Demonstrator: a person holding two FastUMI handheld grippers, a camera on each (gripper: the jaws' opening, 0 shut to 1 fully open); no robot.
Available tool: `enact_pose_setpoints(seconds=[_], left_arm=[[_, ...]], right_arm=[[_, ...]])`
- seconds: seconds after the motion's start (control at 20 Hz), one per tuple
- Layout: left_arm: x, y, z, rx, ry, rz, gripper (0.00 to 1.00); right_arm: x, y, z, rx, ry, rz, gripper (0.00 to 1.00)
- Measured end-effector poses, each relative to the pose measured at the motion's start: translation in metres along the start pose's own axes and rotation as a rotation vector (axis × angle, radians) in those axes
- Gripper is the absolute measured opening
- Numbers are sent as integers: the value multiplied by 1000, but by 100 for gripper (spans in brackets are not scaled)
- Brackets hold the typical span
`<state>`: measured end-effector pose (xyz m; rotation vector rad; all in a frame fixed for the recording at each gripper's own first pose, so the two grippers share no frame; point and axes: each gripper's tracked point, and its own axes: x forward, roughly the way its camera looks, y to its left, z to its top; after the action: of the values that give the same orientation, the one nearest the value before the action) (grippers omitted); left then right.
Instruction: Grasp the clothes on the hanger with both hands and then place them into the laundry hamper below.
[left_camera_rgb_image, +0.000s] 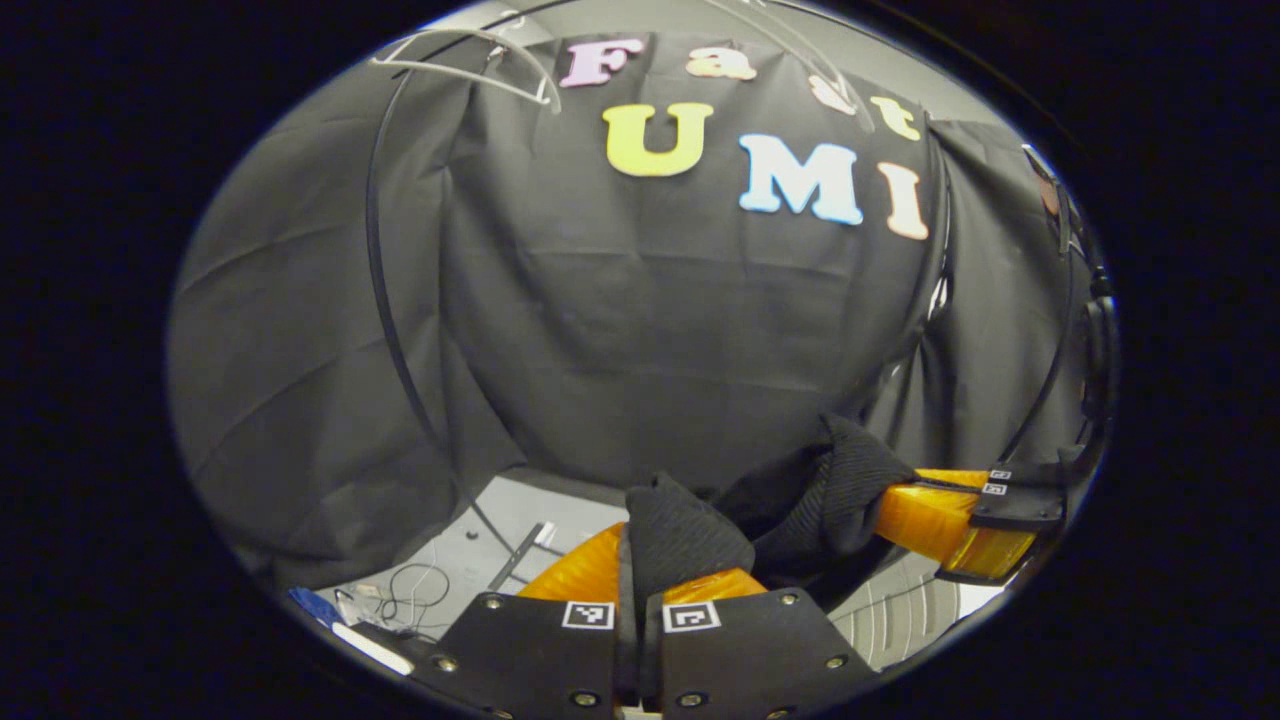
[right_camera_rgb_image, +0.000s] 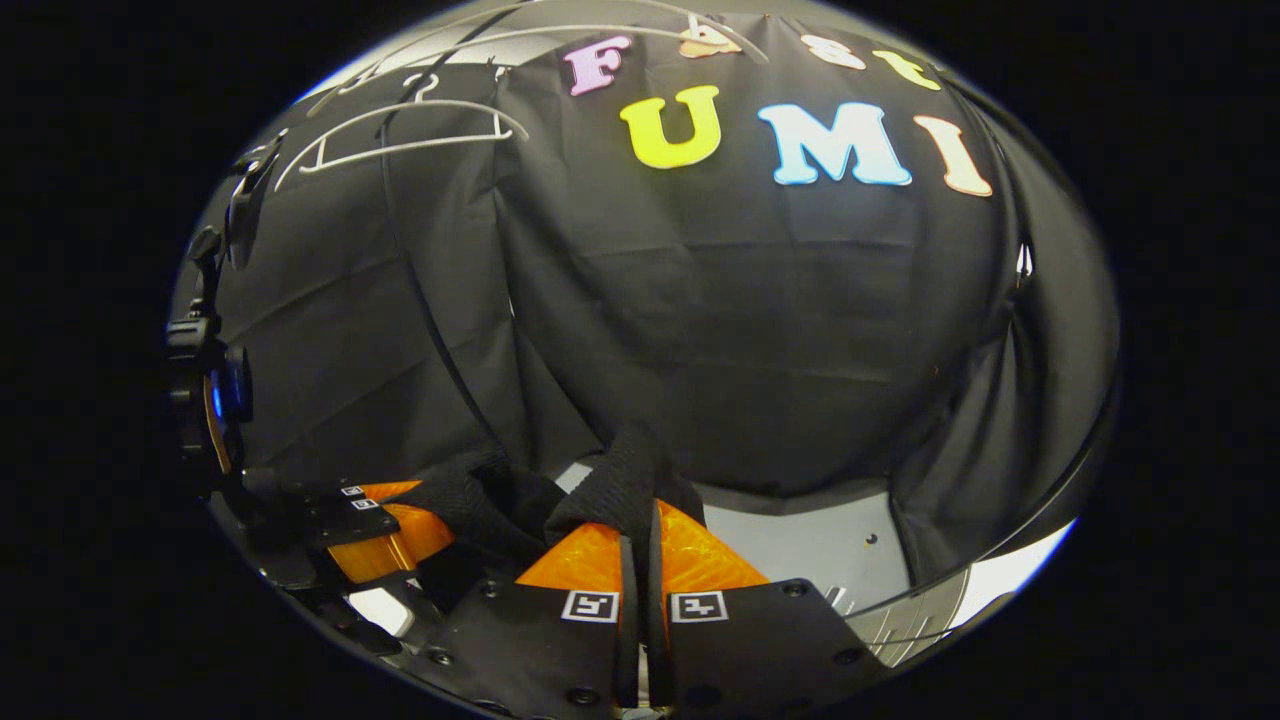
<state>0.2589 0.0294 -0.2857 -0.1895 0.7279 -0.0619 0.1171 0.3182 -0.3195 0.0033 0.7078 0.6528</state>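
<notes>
Just dark ribbed garment (left_camera_rgb_image: 690, 540), bunched.

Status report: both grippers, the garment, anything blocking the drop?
Left gripper shut on black garment. Right gripper shut on it too. Garment off the white hanger. Hamper unseen; nothing blocking.

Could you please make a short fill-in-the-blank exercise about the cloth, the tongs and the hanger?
1. Both tongs, left and right, are shut on the same ____ garment.
2. The white hanger up by the wall is ____.
3. The garment hangs ____ the two tongs.
4. The hanger is ____ the garment.

Missing words: black; empty; between; above
</notes>
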Motion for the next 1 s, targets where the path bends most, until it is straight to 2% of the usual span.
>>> enact_pose_setpoints(seconds=[0.05, 0.2, 0.3, 0.45, 0.5, 0.75, 1.0], left_arm=[[2, 3, -16, -2, 35, 5, 2], [15, 10, -50, 6, 111, 9, 9], [8, 15, -53, 25, 121, 15, 40], [-11, 25, -56, 38, 109, 22, 87], [-15, 29, -47, 41, 81, 28, 88], [-63, 45, 15, 85, -60, 25, 88], [-124, 40, 89, 156, -257, -39, 88]], right_arm=[[2, -1, -14, -2, 35, 3, 8], [1, 0, -42, -3, 110, 14, 13], [-4, -3, -54, -29, 150, 8, 27], [-17, 0, -51, -42, 131, 21, 82], [-16, 0, -51, -50, 117, 8, 100], [-53, 2, -19, -74, 10, -46, 98], [-114, 4, 44, -48, -171, -145, 98]])
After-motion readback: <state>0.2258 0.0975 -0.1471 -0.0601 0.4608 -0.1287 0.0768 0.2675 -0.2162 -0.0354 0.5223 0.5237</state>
